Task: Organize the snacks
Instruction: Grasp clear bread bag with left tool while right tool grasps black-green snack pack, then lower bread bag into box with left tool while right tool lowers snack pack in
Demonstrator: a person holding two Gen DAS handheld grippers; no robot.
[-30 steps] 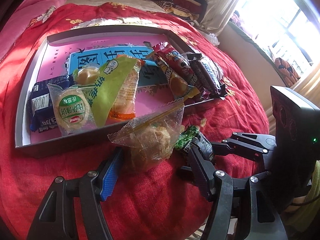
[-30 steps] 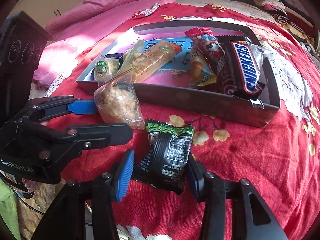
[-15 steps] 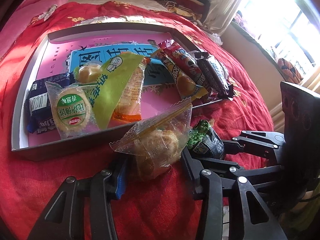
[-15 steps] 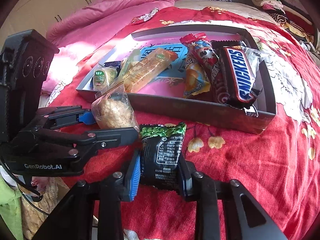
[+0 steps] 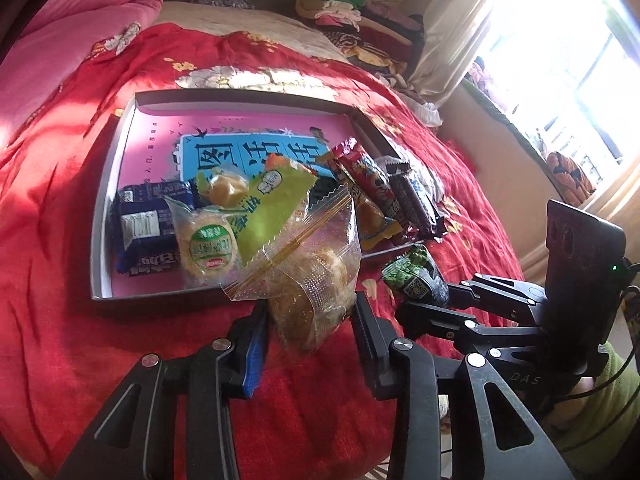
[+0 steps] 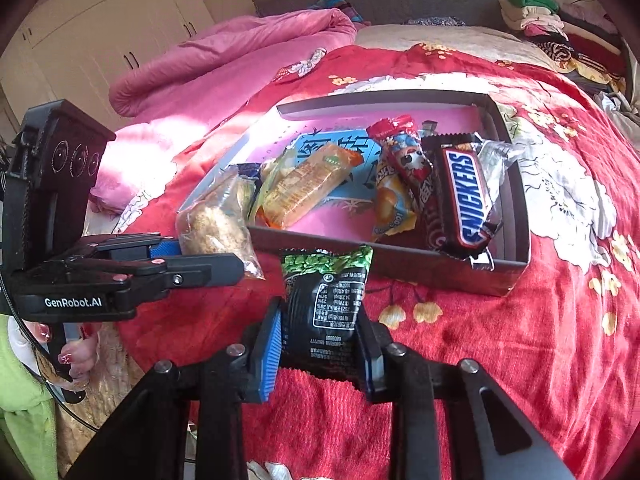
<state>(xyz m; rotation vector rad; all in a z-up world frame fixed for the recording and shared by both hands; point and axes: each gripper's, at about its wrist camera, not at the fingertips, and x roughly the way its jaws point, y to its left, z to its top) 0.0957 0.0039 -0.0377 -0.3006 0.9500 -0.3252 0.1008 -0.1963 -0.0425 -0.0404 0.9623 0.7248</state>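
A clear bag with a crumbly pastry hangs between the fingers of my left gripper, just above the red bedspread; the jaws are closing and the pads press on it. In the right wrist view my right gripper is shut on a black and green snack packet, raised off the bed. Both sit just in front of the grey tray, which has a pink floor. Several snacks lie in it, among them a Snickers bar and a green-labelled round cake.
The tray lies on a red flowered bedspread. A pink quilt is bunched at the far left, and folded clothes are stacked at the head of the bed. A bright window is on the right. A hand holds the left gripper's handle.
Both grippers closed on their snacks and lifted them off the bedspread. The left one took the clear pastry bag, the right one the black and green packet.
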